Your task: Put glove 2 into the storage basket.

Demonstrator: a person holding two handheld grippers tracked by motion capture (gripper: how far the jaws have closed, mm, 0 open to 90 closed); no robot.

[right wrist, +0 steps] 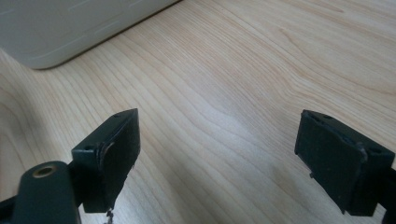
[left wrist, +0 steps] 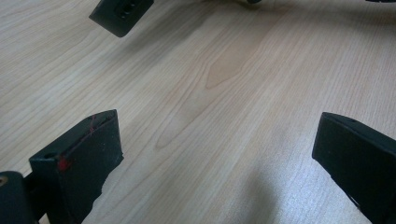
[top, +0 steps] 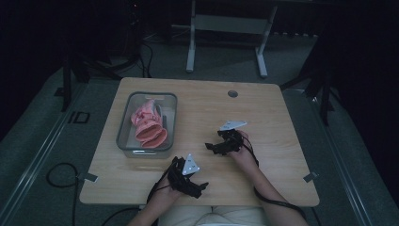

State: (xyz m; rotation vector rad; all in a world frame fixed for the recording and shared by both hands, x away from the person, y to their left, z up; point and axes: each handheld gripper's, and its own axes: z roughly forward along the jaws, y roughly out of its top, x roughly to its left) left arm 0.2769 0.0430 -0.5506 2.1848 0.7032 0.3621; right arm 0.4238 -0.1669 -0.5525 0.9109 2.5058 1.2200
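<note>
**Both grippers wait over the bare table, the pink cloth lies in the bin**

The wooden table (top: 263, 113) carries one clear plastic bin (top: 123, 136) on its left part, and inside the bin lies a pink cloth (top: 148, 125). Both grippers are apart from it, on the near side of the table. The left gripper (top: 200, 186) hovers close to the front edge, and in the left gripper view its jaws stand wide apart with nothing between them, only wood grain. The right gripper (top: 210, 147) is a little further in, just beside the near right corner of the bin; its jaws are also spread and empty, and in the right gripper view the pale wall of the bin (right wrist: 70, 28) shows at the top left.

To do the next step well, I think the right gripper should rise above the rim before it goes in, so it does not push the bin. It should come down on a raised fold of the cloth and close there.

The cloth looks soft and crumpled, salmon pink with paler parts, heaped along the length of the bin. It seems light and will probably hang and unfold when lifted.
</note>
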